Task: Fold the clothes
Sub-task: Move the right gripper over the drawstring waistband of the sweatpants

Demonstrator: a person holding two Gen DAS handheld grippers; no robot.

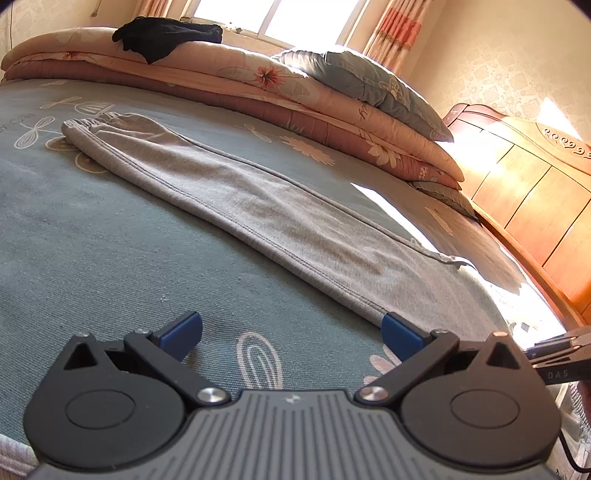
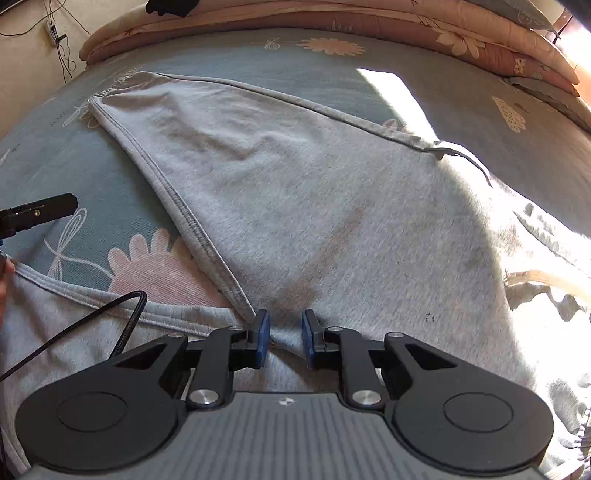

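Grey trousers [image 1: 258,206] laid out long across the middle of the bed [image 1: 92,240], elastic waistband toward the far edge, hem end reaching the near edge; in the right wrist view a second layer of the same grey cloth spread along the near edge.

Left tongs [image 1: 291,332] wide apart, holding nothing, low over the sheet by the near edge, the right blue pad [image 1: 400,334] just beside the hem corner. Right tongs [image 2: 284,339] partly closed, a narrow gap left between pads, grey cloth bunched in that gap; not yet clamped, as far as can be judged.

Likely trouble from here: only the top layer pinched by the right tongs, so the lower layer stays behind and the fold skews. Left tongs closing beside the hem rather than on it, catching the sheet instead. Uneven lift between the two ends, dragging the leg out of line.

Black cable [image 2: 110,321] lying on the cloth at the near edge, close to the right tongs; could snag or get folded in. Folded floral quilts [image 1: 258,85] and a pillow [image 1: 373,85] stacked along the far edge, a dark garment [image 1: 166,35] on top, well apart from the trousers. Wooden headboard [image 1: 524,192] along the right edge. Strong sun patch washing out the cloth at the right.
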